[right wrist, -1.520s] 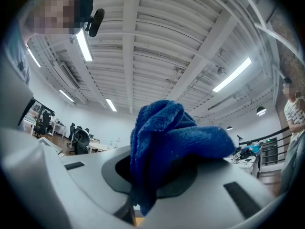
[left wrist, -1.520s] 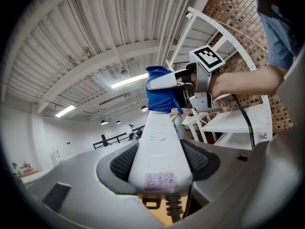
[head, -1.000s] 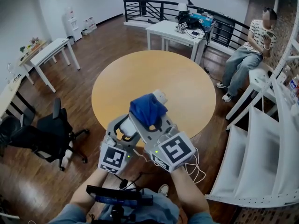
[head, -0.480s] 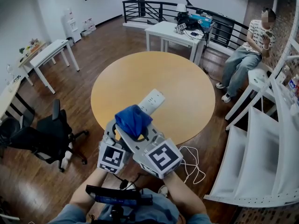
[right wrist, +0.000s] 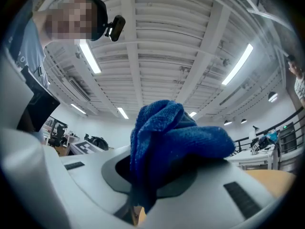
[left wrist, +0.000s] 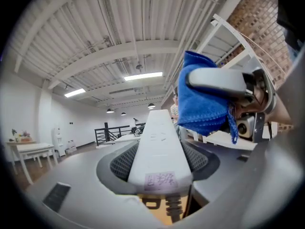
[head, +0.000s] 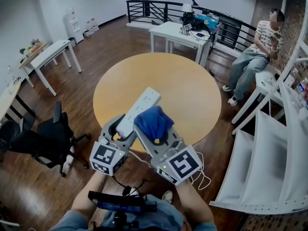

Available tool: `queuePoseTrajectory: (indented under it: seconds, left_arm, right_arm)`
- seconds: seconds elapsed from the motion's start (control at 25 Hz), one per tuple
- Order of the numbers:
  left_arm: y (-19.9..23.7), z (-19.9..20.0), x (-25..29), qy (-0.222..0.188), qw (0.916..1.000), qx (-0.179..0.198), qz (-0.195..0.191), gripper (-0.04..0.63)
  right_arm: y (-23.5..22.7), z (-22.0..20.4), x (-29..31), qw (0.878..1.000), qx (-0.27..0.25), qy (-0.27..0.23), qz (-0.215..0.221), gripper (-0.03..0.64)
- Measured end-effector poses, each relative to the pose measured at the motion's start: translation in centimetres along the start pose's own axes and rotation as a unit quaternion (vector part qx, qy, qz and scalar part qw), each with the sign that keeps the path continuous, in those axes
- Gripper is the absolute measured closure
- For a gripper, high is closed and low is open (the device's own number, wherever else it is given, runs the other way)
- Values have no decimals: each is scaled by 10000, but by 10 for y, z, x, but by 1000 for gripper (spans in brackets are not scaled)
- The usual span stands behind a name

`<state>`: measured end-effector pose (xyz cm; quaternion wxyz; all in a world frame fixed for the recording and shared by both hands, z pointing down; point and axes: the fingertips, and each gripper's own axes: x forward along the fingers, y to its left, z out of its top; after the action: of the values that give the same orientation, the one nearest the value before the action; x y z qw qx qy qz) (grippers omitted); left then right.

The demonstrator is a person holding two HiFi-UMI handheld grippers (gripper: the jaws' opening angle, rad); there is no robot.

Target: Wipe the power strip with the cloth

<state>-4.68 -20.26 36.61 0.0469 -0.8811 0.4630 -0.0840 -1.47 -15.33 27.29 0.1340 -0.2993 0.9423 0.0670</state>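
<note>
Holding the power strip [head: 140, 105] near its cord end, my left gripper [head: 119, 129] has its jaws clamped on the white plastic body, the free end reaching out over the round table [head: 192, 85]. I judge it light and stiff but smooth — likely to pivot under pressure, so a firm hold matters. The cloth [head: 153, 121], soft and bunched, is pinched in the right gripper [head: 155, 134], just beside the strip.

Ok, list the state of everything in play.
power strip, held up off the table, tilted, gripped at its cord end.
cloth, bunched up, beside the strip; contact unclear.
left gripper, shut on the power strip.
right gripper, shut on the cloth.
</note>
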Motion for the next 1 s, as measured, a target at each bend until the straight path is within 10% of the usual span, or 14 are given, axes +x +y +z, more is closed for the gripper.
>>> queuePoseTrajectory:
  seconds: [1.0]
  left_arm:
    - [-10,20,-20,-301,9990,161,-287,313]
  right_arm:
    - [-88,21,-25,9961,-269,52,-842,557]
